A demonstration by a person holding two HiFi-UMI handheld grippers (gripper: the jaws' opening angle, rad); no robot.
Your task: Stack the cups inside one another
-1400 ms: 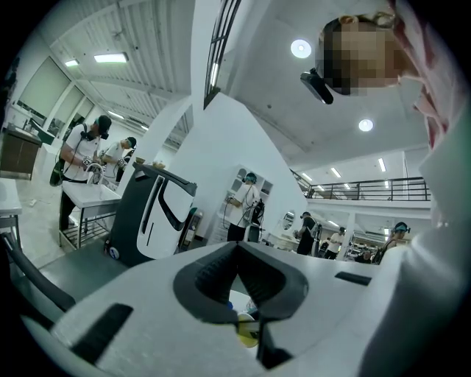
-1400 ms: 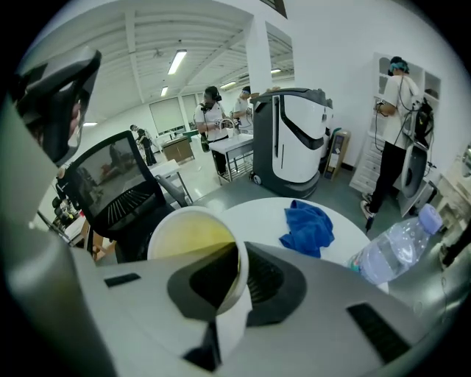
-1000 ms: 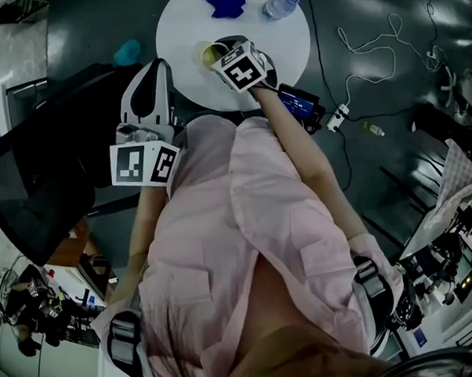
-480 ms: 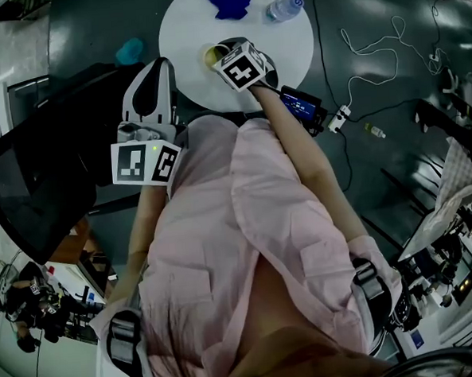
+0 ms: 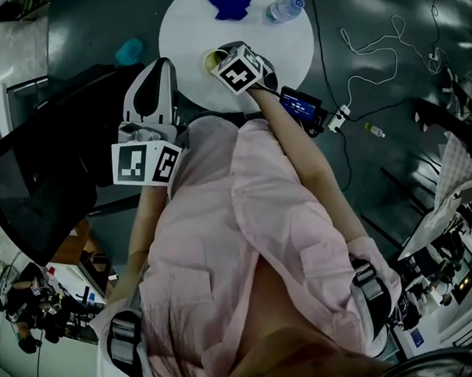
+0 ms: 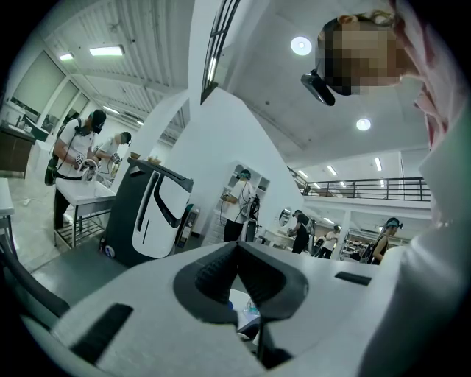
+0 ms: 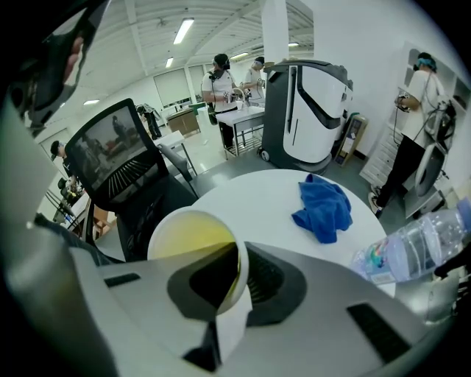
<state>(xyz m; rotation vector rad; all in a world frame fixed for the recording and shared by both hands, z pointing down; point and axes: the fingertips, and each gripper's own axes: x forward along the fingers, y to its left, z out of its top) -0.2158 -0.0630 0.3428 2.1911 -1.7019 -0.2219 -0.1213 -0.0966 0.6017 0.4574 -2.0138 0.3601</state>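
Observation:
A single cup [image 7: 188, 235], white outside and yellow inside, leans over the near left edge of the round white table [image 7: 265, 199]. My right gripper [image 7: 239, 280] is shut on its wall, one finger inside the rim and one outside. In the head view the cup [image 5: 210, 59] shows just left of the right gripper [image 5: 220, 63], under its marker cube. My left gripper [image 5: 158, 69] is off the table's left side, near my body. Its jaws [image 6: 235, 254] meet at the tips with nothing between them. I see no other cup.
A blue cloth [image 5: 226, 1] and a clear water bottle [image 5: 282, 8] lie at the table's far side. A black chair [image 5: 50, 155] stands to the left, a teal object [image 5: 129, 51] lies on the floor beside it. Cables [image 5: 371, 48] run across the floor to the right.
My right gripper has tilted a little with the cup still in it. The left gripper has stayed where it was.

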